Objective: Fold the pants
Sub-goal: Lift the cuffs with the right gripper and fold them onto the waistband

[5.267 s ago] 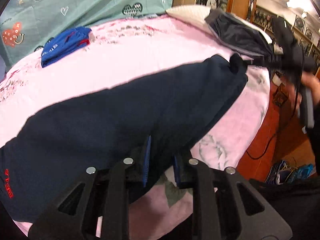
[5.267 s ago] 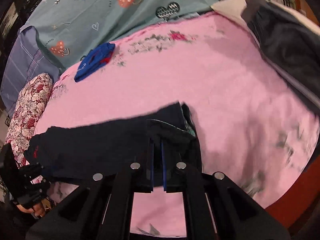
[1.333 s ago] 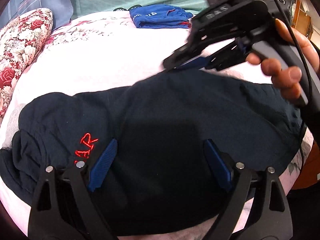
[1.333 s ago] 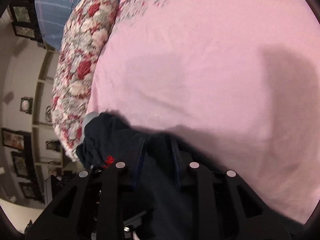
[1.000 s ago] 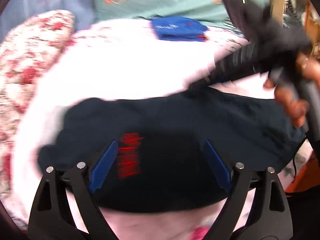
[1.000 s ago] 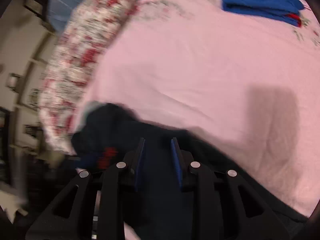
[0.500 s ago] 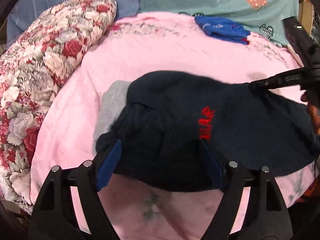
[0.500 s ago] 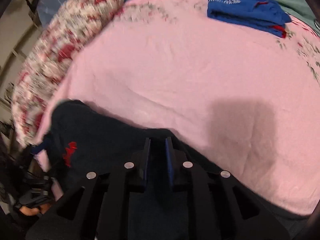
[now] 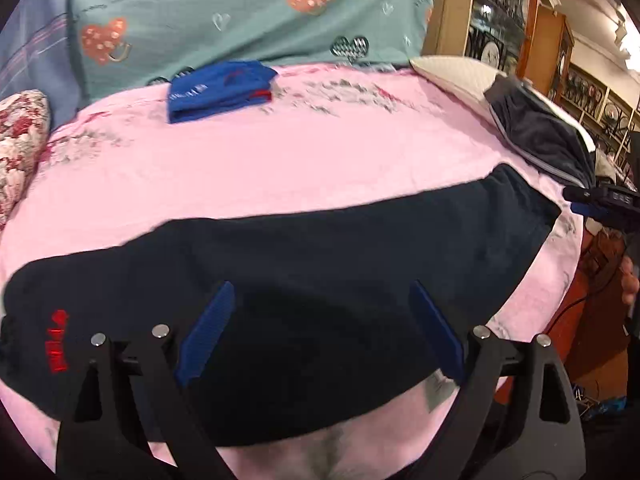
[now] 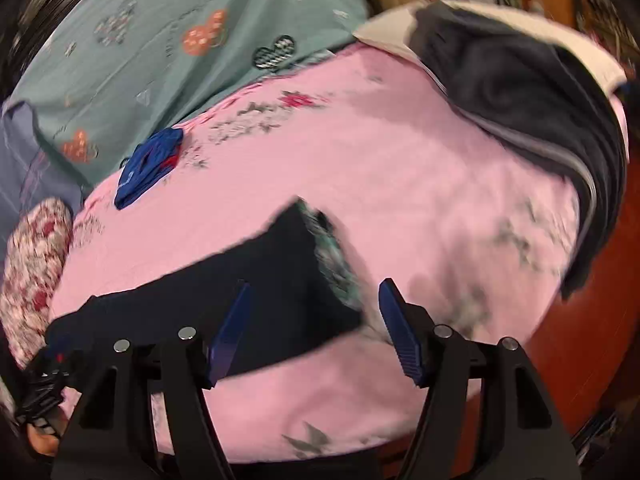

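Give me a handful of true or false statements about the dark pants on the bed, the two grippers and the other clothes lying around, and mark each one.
1. The long navy blue pants lie stretched out flat on the pink floral bedsheet. True.
2. The left gripper is clamped shut on the pants. False: its jaws stand wide open over the fabric, holding nothing.
3. The right gripper is open, above the end of the pants. True.
4. The folded bright blue garment rests on top of the pants. False: it lies apart from them, farther back on the sheet by the teal heart-print cover.
5. Red lettering shows on the pants near the left gripper's side. True.
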Available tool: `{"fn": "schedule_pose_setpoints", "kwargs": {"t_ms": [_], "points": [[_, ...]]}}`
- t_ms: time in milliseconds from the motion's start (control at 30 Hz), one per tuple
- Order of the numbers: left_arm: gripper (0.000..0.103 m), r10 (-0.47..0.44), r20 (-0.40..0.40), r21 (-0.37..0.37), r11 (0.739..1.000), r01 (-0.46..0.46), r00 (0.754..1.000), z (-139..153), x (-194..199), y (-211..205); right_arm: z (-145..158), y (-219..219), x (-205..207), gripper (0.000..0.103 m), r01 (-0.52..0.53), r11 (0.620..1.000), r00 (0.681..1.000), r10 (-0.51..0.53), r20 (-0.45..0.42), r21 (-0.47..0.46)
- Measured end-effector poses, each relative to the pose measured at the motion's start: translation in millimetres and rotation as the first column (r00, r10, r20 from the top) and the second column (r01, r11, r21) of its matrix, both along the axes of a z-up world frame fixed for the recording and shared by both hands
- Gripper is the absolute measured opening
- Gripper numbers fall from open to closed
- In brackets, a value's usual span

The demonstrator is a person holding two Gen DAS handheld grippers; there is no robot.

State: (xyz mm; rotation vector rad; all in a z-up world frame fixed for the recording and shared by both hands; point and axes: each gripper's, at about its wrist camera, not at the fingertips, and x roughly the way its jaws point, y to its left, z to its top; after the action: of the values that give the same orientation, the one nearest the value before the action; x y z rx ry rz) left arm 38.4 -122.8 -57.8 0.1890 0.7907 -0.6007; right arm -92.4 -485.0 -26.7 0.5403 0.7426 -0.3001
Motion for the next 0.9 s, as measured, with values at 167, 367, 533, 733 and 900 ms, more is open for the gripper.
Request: {"fn": "schedule_pose_setpoints", "kwargs": {"t_ms": [167,367,533,733,900], "points": [[0.093,0.064,-0.058,0.104,0.993,-0.058,0.996,-36,12,-16,-32,5,3,0.067,-0.031,0.996,1.000,0.031,0.007,0.085],[0.093,0.133,-0.061,0.102,0.987,-0.126,0.989,-37,19,4,-44,-2,7,0.061,-0.006,0.993,0.999,0.001,0.043,0.121],[0.092,0.111,-0.066,0.064,0.992,-0.106,0.992,-29,12,0,-47,5,14,0.018,-0.075,0.984,0.992,0.056,0.112,0.164],[0.092,0.113,-0.066,0.067,0.992,-0.108,0.991,-30,12,5,16,54,28,0.017,-0.217,0.975,0.946,0.199,0.255,0.045],[0.092,0.219,-0.018,0.043,0.975,-0.218,0.976,-10,8,55,53,186,75,0.017,-0.548,0.831,0.800,0.553,0.232,-0.092]]}}
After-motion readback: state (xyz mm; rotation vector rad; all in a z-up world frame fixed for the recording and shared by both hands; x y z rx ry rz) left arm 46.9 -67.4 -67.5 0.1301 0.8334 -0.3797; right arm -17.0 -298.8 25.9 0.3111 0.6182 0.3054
